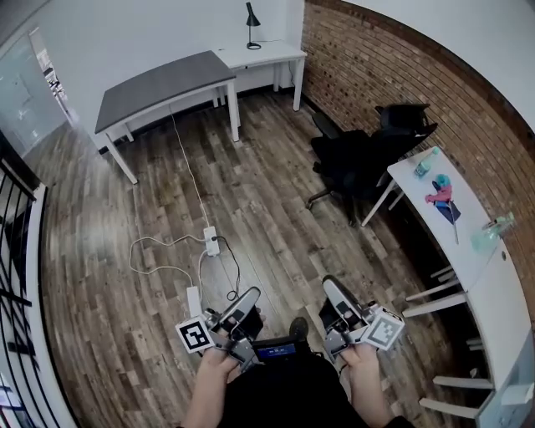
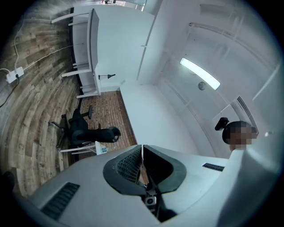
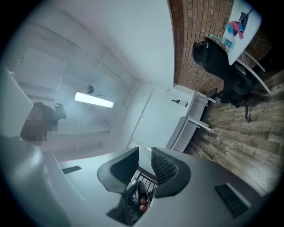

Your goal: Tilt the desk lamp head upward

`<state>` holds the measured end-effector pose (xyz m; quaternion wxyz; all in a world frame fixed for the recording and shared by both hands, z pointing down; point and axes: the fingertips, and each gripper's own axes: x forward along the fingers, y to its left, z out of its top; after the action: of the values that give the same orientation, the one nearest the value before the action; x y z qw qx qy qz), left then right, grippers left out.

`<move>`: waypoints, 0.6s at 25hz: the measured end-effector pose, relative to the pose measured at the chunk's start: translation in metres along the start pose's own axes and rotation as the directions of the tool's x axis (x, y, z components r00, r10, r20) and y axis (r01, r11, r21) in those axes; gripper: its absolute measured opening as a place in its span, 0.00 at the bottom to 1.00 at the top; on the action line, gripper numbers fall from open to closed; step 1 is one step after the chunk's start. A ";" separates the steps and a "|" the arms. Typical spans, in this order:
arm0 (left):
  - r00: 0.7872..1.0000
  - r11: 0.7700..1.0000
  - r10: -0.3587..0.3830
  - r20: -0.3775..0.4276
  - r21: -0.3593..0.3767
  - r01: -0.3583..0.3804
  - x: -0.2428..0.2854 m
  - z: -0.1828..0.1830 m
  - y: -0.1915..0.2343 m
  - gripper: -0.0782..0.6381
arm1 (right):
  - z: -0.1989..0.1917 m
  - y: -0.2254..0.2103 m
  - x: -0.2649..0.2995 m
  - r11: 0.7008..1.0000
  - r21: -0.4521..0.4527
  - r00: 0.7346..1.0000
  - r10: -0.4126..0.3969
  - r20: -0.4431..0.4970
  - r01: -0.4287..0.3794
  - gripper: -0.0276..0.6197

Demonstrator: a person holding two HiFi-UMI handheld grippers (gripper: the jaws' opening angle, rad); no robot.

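Claws first: left claw is clenched on nothing, right claw is slightly parted and empty. Both point across the wooden floor toward the desk lamp, far ahead on a white tabletop; neither is clearly nearer. The lamp is black, with 1 slim upright stem and a drooping cone head.

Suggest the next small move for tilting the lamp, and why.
Probably step toward the far corner: the desk lamp stands on the white desk across the room, well out of reach. The right gripper is slightly open and empty, the left gripper shut on nothing.
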<state>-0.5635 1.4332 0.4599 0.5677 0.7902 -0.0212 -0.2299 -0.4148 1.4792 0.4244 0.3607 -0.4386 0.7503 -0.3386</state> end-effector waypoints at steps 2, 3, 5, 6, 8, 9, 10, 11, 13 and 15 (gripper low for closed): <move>1.000 1.000 0.008 -0.001 0.020 -0.008 0.025 0.007 0.006 0.13 | 0.024 -0.012 0.009 1.000 0.003 1.000 0.021 -0.007 -0.021 0.16; 1.000 1.000 0.010 0.001 0.030 -0.010 0.039 0.011 0.008 0.13 | 0.036 -0.018 0.014 0.999 0.010 0.999 0.032 -0.009 -0.032 0.16; 1.000 0.999 0.012 0.001 0.043 -0.012 0.066 0.015 0.013 0.13 | 0.056 -0.030 0.020 0.998 0.032 0.999 0.052 -0.013 -0.052 0.16; 1.000 0.999 0.014 -0.004 0.048 -0.013 0.079 0.015 0.016 0.13 | 0.065 -0.036 0.022 0.997 0.044 0.998 0.060 -0.014 -0.059 0.16; 1.000 0.998 0.021 -0.021 0.058 -0.020 0.102 0.014 0.021 0.13 | 0.082 -0.048 0.024 0.996 0.049 0.997 0.071 -0.015 -0.070 0.16; 0.999 0.998 0.026 -0.027 0.060 -0.024 0.111 0.013 0.025 0.13 | 0.090 -0.055 0.025 0.996 0.045 0.997 0.076 -0.015 -0.075 0.16; 0.999 0.998 0.032 -0.032 0.061 -0.030 0.119 0.012 0.029 0.13 | 0.097 -0.061 0.026 0.996 0.047 0.997 0.079 -0.015 -0.078 0.16; 0.999 0.998 0.037 -0.035 0.061 -0.035 0.127 0.011 0.033 0.13 | 0.103 -0.068 0.027 0.995 0.055 0.997 0.081 -0.015 -0.080 0.16; 0.998 0.997 0.048 -0.040 0.056 -0.046 0.140 0.013 0.041 0.13 | 0.112 -0.077 0.030 0.994 0.068 0.996 0.092 -0.013 -0.091 0.16; 0.997 0.997 0.057 -0.052 0.052 -0.054 0.154 0.016 0.049 0.13 | 0.118 -0.086 0.033 0.992 0.088 0.996 0.091 -0.010 -0.090 0.16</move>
<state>-0.4214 1.3561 0.4478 0.5539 0.8093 -0.0339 -0.1924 -0.2920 1.3935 0.4272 0.3893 -0.3854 0.7563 -0.3577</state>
